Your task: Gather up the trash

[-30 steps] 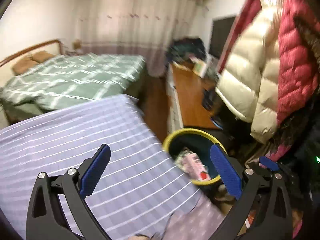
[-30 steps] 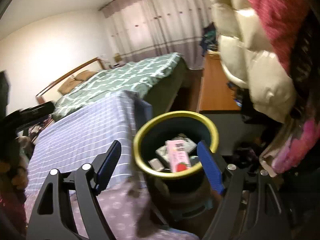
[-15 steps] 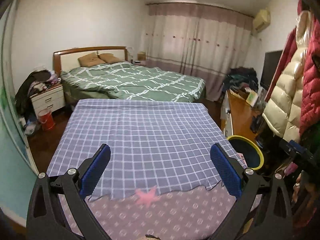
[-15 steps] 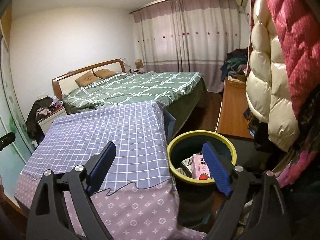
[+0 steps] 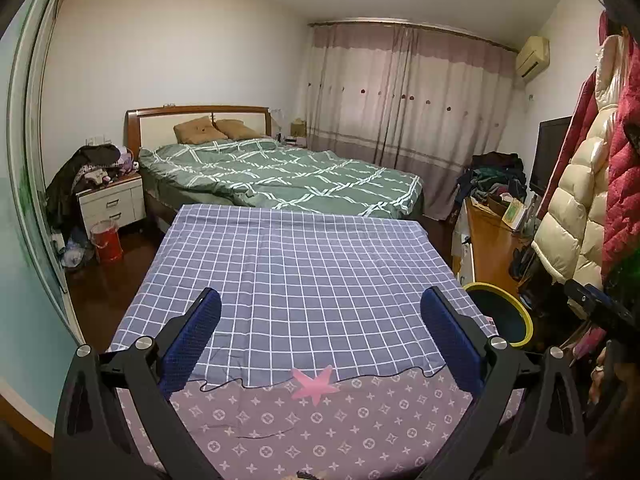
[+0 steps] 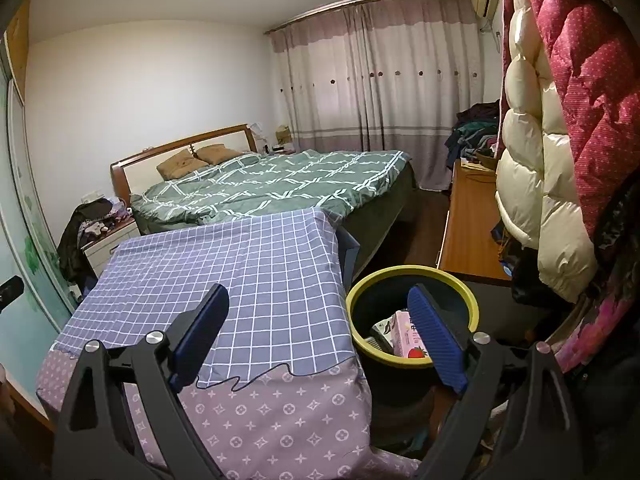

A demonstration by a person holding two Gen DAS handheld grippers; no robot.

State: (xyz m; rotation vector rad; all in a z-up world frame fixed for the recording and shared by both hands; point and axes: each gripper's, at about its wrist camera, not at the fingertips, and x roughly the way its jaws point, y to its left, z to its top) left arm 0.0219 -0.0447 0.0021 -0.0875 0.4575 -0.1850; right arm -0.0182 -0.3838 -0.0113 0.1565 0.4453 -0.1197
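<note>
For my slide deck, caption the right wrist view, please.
Open right gripper empty beside the yellow-rimmed bin, pink carton inside, checked cloth bare.

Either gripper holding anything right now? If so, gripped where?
Nothing held. The left gripper is open over the checked cloth; the right gripper is open, the pink carton lying loose in the bin.
</note>
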